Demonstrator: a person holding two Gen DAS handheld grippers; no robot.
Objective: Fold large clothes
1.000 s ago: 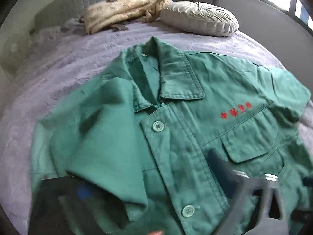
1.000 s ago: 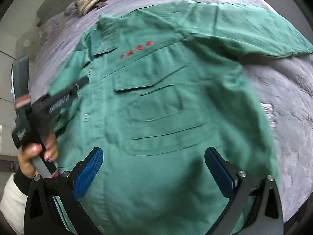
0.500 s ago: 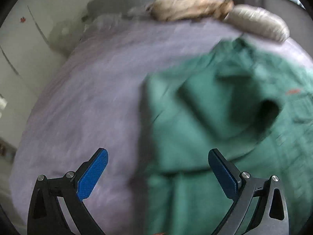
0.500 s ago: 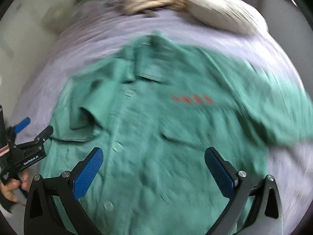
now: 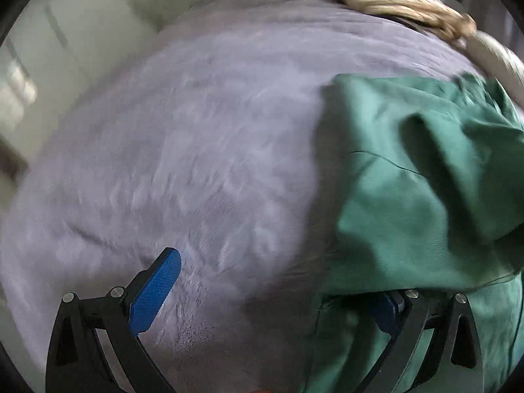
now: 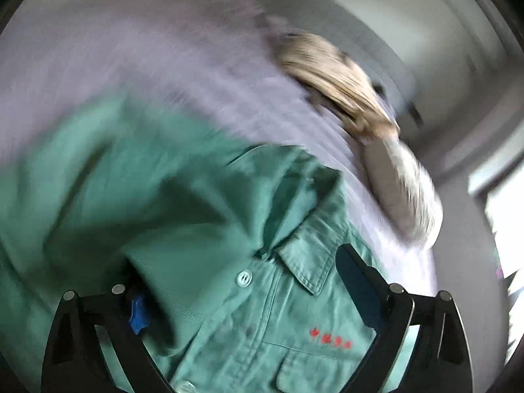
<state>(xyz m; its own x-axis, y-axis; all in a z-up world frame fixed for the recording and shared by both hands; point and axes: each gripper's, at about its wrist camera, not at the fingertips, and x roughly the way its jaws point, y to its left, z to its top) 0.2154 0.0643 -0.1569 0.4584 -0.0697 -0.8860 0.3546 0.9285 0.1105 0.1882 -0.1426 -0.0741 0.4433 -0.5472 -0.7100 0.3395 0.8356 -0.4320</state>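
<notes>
From the right wrist you see the shirt's point(image 6: 229, 229) collar, one button and its red lettering on the bed point(image 6: 114, 65), which the left wrist never shows; that view gives mostly bare purple bedding point(image 5: 196, 147) with the shirt point(image 5: 409, 196) bunched at its right. A second ago both views looked across the whole spread front; now each sits low at an edge. One shirt, one tan cloth point(image 5: 393, 0), two grippers: the left gripper point(image 5: 278, 288) wide open with cloth over one finger, the right gripper point(image 6: 242, 298) wide, closing, the shirt between its fingers.
</notes>
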